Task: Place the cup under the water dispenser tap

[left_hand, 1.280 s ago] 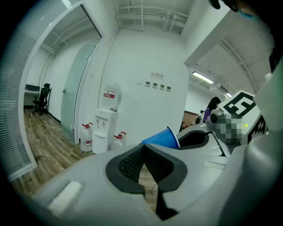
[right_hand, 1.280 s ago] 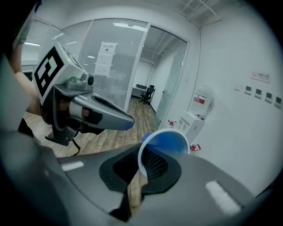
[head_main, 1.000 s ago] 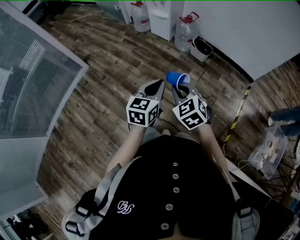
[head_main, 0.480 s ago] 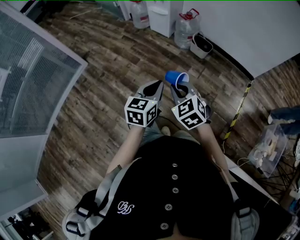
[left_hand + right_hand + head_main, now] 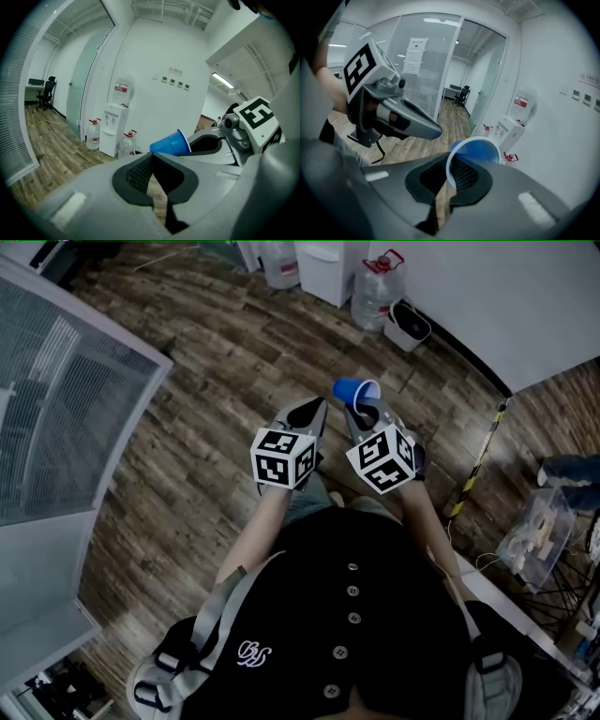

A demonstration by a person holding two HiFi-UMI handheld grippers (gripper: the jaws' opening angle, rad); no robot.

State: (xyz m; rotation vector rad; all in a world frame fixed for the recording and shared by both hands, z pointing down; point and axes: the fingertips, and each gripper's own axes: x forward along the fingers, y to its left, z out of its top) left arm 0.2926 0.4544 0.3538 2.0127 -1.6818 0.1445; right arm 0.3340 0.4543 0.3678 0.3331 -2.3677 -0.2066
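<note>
The blue cup point(image 5: 356, 390) is pinched by its rim in the right gripper point(image 5: 446, 174), with the jaws closed down on the thin wall. It's carried tipped over, mouth facing back along the gripper, out over the wooden floor point(image 5: 216, 381). The left gripper point(image 5: 153, 165) is held just beside it, jaws pressed together with nothing between them.

So this looks like the carry step: cup picked up, not yet delivered. The water dispenser point(image 5: 323, 261) is seen well apart at the far wall, with a big water bottle point(image 5: 375, 292) on either side and a small white bin point(image 5: 410, 324) next to the right-hand one. What's probably called for next is that the gap gets closed, the cup gets turned upright, and it's eased in under the tap. The tap itself is too small to be made out.

Room-wise, plenty of bare floor is left straight ahead. The left is hemmed in by the glass partition with blinds point(image 5: 66, 399) and the right by the white wall point(image 5: 487, 306). The bottles and bin are the edges to be watched near the end.
</note>
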